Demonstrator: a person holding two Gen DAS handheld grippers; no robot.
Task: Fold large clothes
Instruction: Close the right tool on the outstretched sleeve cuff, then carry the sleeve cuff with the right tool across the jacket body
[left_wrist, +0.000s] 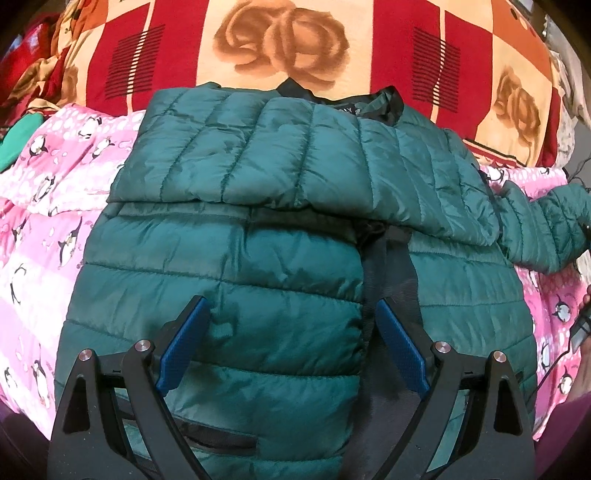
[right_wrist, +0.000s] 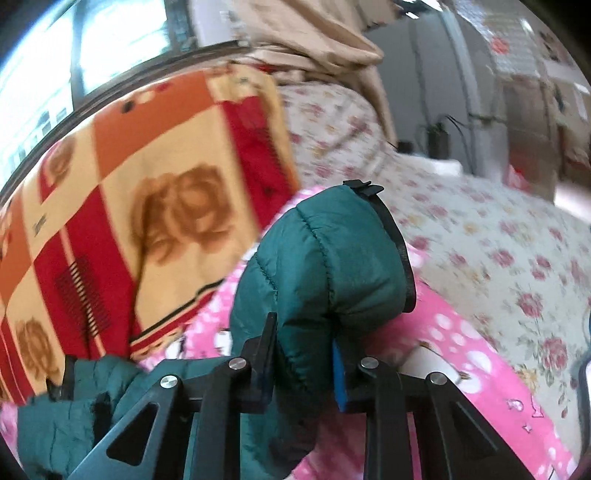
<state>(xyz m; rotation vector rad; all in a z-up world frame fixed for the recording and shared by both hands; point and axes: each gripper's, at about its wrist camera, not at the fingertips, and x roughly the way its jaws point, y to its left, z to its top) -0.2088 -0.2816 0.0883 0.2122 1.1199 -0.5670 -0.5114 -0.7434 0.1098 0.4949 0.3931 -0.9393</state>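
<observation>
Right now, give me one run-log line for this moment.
task: fold jacket | left gripper: open, over green puffer jacket | right gripper: shut on sleeve | one sleeve already across chest | surface: pink penguin sheet

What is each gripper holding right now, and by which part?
The right gripper is shut on the green puffer jacket, pinching its sleeve near the cuff. The left gripper holds nothing; its jaws stand open over the jacket.

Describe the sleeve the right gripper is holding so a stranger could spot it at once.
Start at the pink penguin-print sheet, where a green quilted puffer jacket lies. One sleeve sticks out from the jacket's right side, pinched in the right gripper. Its end has a black cuff, and unlike the other sleeve, folded across the chest, it is lifted off the sheet.
</observation>
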